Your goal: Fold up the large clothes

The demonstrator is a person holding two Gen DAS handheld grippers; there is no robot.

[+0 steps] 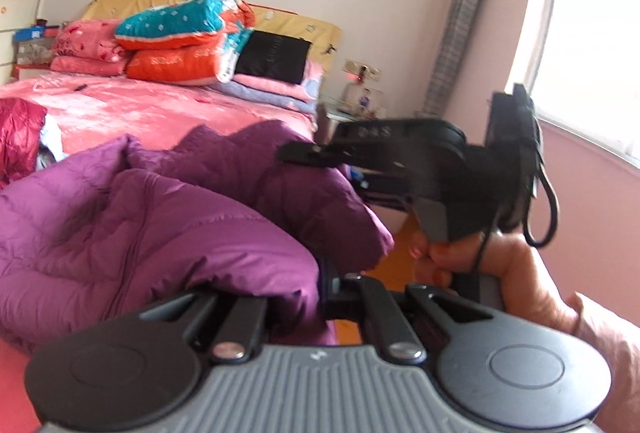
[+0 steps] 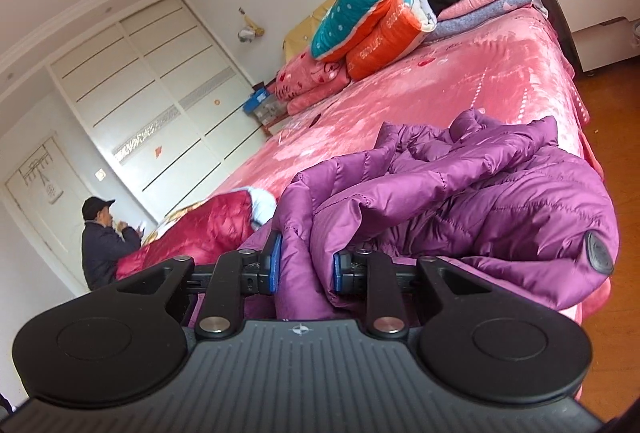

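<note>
Early going here: the purple down jacket [image 2: 460,193] is bunched and rumpled on the pink bed [image 2: 460,73], no neat fold showing, so nearly all the folding is left. My right tongs [image 2: 306,265] clench a fold of it at lower centre; my left tongs [image 1: 320,293] are clenched on its edge, jacket filling the left of that frame.

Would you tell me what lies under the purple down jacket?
The purple down jacket rests on the pink bedspread, its edge overhanging the bed's side. Whatever lies beneath its bulk is covered; the red jacket lies beside it.
</note>
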